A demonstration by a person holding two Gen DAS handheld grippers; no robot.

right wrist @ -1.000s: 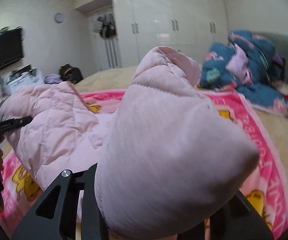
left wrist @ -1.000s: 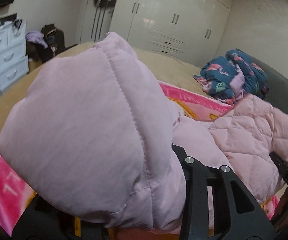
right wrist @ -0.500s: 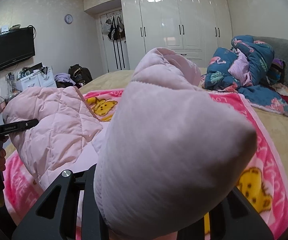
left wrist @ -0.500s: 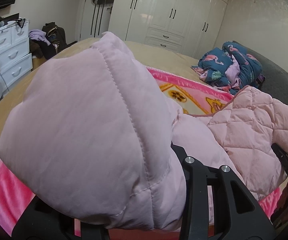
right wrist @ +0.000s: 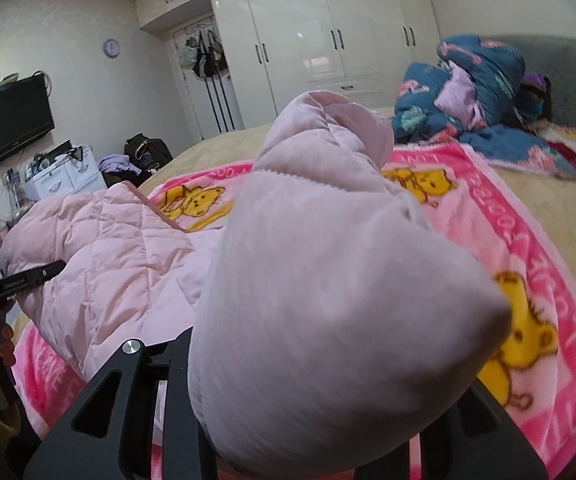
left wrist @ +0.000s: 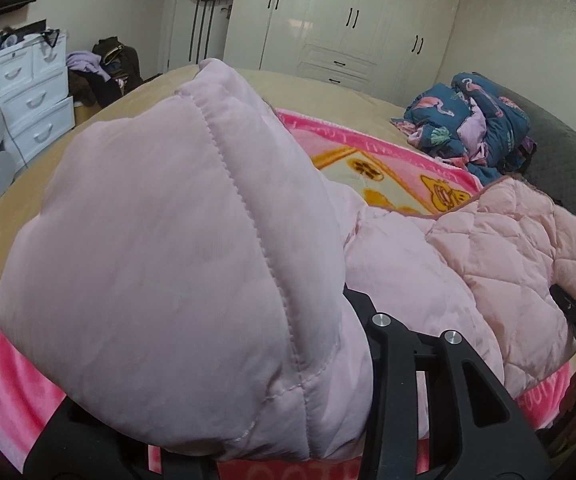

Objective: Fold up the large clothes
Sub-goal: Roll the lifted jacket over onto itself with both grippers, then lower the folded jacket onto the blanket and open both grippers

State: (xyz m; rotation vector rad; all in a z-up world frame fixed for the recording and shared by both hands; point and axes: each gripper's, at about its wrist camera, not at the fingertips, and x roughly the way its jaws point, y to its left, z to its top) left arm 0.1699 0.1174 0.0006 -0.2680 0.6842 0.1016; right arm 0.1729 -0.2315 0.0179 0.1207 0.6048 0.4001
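A pale pink padded jacket [left wrist: 168, 240] lies across a pink blanket with yellow bears [left wrist: 367, 160] on the bed. My left gripper [left wrist: 224, 380] is shut on a puffy part of it, which bulges over the fingers and hides the tips. The quilted body [left wrist: 507, 260] sags to the right towards the other gripper's black frame [left wrist: 575, 320]. In the right wrist view my right gripper [right wrist: 315, 400] is shut on another puffy part of the jacket [right wrist: 327, 280]. The quilted body [right wrist: 108, 248] runs left to the left gripper's frame [right wrist: 16, 280], held by a hand.
The bed's beige cover [left wrist: 307, 88] shows around the blanket. A heap of blue flamingo-print bedding [right wrist: 467, 92] sits by the grey headboard [left wrist: 559, 168]. White wardrobes line the far wall. White drawers [left wrist: 28, 92], bags and a wall television [right wrist: 8, 120] stand left of the bed.
Both grippers have moved forward and slightly down over the bed with the jacket in them. More of the bear blanket shows beyond the fabric. Both grips look unchanged.
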